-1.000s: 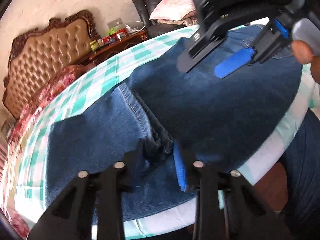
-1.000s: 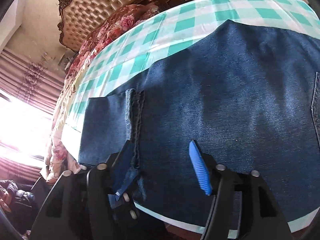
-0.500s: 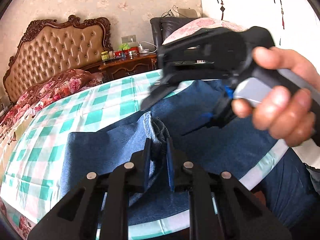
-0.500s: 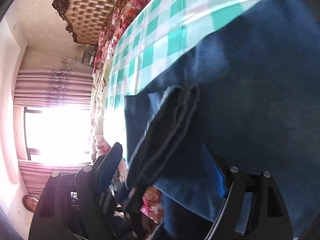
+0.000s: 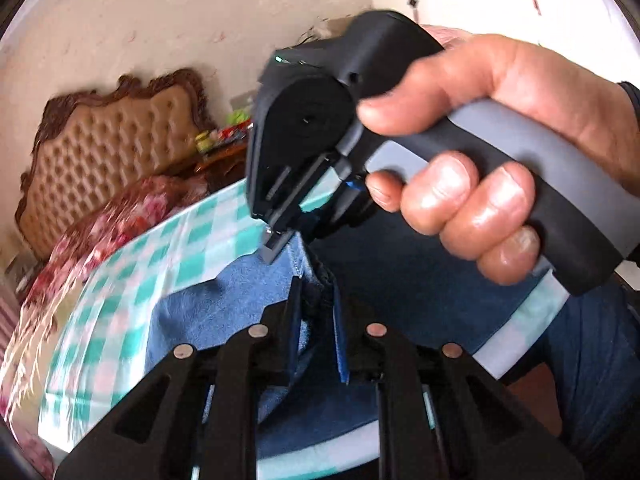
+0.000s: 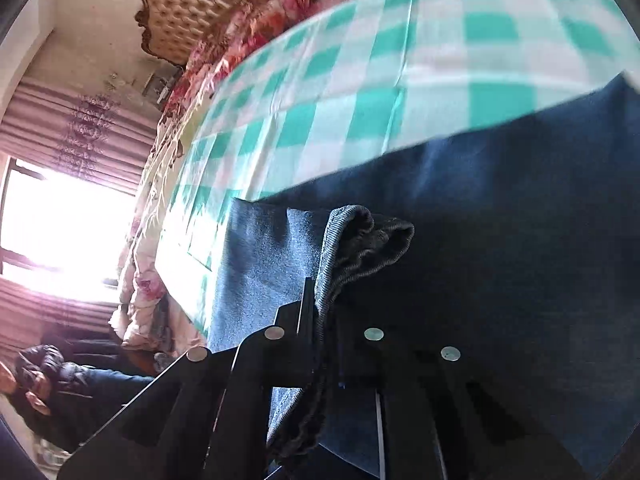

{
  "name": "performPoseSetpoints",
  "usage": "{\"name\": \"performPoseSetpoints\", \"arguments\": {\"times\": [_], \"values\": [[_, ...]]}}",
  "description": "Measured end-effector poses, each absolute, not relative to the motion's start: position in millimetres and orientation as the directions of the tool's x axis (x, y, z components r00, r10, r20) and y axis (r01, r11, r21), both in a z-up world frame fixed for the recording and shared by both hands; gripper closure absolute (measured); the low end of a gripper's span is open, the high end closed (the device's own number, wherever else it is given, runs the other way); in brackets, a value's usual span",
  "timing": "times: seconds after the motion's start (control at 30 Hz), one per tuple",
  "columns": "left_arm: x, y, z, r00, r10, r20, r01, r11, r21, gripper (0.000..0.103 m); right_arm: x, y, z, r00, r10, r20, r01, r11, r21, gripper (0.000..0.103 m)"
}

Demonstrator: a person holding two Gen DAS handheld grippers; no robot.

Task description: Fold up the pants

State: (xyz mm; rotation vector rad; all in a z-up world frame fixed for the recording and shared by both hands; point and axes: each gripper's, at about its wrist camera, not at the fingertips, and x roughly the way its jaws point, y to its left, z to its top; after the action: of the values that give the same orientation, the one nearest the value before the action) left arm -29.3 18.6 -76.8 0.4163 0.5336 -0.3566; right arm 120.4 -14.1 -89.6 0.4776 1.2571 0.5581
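Observation:
Blue denim pants [image 5: 400, 280] lie on a table with a green-and-white checked cloth [image 5: 192, 240]. My left gripper [image 5: 316, 320] is shut on the bunched hem of a pant leg and holds it lifted above the table. My right gripper [image 6: 324, 320] is shut on the same rolled hem edge [image 6: 368, 236], also lifted. In the left wrist view the right gripper's body [image 5: 320, 140] and the hand holding it fill the upper right, close above the left gripper. The rest of the pants [image 6: 520, 240] spread flat to the right.
A bed with a tufted tan headboard [image 5: 112, 152] and floral bedding [image 5: 120, 224] stands behind the table. A wooden nightstand with small items [image 5: 220, 144] is beside it. A bright window with curtains [image 6: 60, 220] is at the left. The table's near edge [image 5: 520, 340] is close.
Both grippers have closed on the pant leg hem and lifted it off the table. The right gripper has swung in close over the left one.

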Motion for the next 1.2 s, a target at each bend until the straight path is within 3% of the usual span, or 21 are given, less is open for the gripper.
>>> {"name": "performPoseSetpoints", "arguments": {"times": [0.13, 0.3, 0.6, 0.73, 0.8, 0.83, 0.9, 1.13, 1.2], "values": [[-31, -27, -81, 0.783, -0.287, -0.552, 0.5, 0.818, 0.284, 0.088, 117, -62, -84, 0.25, 0.596, -0.763, -0.114, 0.801, 0.588, 0.093], [-23, -83, -118, 0.735, -0.295, -0.61, 0.566, 0.763, 0.312, 0.088, 126, -102, -127, 0.19, 0.551, -0.813, -0.068, 0.833, 0.549, 0.093], [-31, -95, -118, 0.745, -0.287, -0.601, 0.562, 0.756, 0.336, 0.088, 117, -112, -114, 0.233, 0.53, -0.816, -0.135, 0.848, 0.512, 0.093], [-20, -93, -130, 0.72, -0.279, -0.635, 0.576, 0.751, 0.324, 0.087, 122, -119, -136, 0.209, 0.521, -0.828, -0.088, 0.853, 0.514, 0.08], [-23, -92, -130, 0.725, -0.284, -0.628, 0.572, 0.756, 0.318, 0.074, 123, -127, -137, 0.204, 0.559, -0.804, -0.08, 0.828, 0.556, 0.073], [-23, -91, -130, 0.73, -0.281, -0.623, 0.566, 0.759, 0.321, 0.052, 124, -129, -135, 0.213, 0.566, -0.797, -0.079, 0.823, 0.563, 0.064], [-31, -90, -128, 0.756, -0.281, -0.592, 0.555, 0.755, 0.35, 0.048, 125, -133, -132, 0.231, 0.555, -0.799, -0.079, 0.829, 0.553, 0.056], [-48, -102, -134, 0.779, -0.235, -0.581, 0.539, 0.724, 0.43, 0.052, 135, -135, -129, 0.245, 0.534, -0.809, -0.074, 0.843, 0.533, 0.057], [-37, -102, -135, 0.772, -0.215, -0.598, 0.53, 0.737, 0.419, 0.058, 137, -131, -128, 0.248, 0.511, -0.823, -0.088, 0.858, 0.506, 0.074]]}}
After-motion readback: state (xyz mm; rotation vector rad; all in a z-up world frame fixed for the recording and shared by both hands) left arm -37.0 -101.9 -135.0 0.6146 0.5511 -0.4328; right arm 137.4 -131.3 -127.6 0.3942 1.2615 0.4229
